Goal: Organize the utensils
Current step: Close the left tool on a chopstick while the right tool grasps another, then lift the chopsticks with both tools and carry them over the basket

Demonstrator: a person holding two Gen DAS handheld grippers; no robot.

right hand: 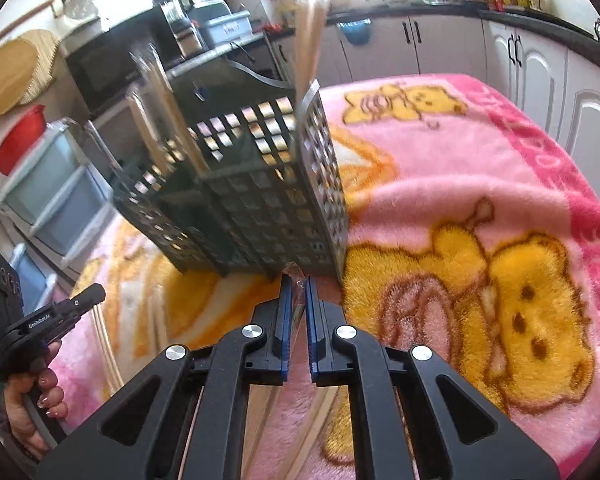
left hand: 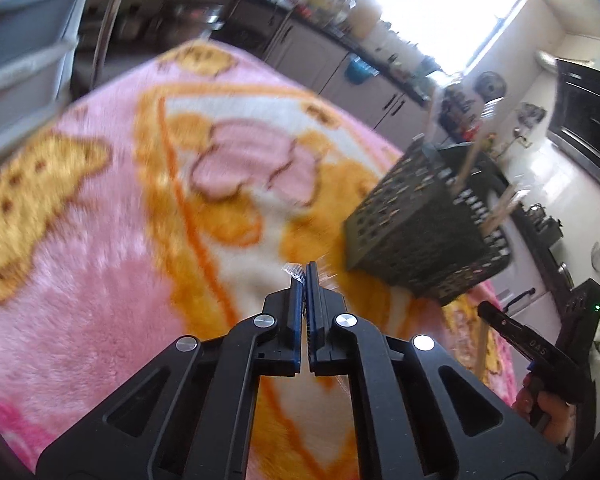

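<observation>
A black perforated utensil basket (left hand: 424, 224) (right hand: 240, 200) stands tilted on the pink blanket, with wooden utensils (left hand: 466, 168) (right hand: 308, 32) sticking out of its top. My left gripper (left hand: 305, 270) is shut just left of the basket, and a clear plastic piece (left hand: 293, 269) pokes out at its tip. My right gripper (right hand: 298, 280) is shut on a similar clear plastic piece (right hand: 299, 294) right in front of the basket's base. Thin wooden sticks (right hand: 108, 344) (left hand: 482, 344) show just below each gripper's tip in the other view; I cannot tell whether they hang from the jaws.
The pink cartoon-bear blanket (left hand: 100, 260) (right hand: 460, 184) covers the table. A hand (right hand: 40, 392) holds the left gripper's handle at the lower left. Kitchen cabinets (right hand: 540, 68), plastic drawers (right hand: 56, 196) and a black microwave (right hand: 104, 68) surround the table.
</observation>
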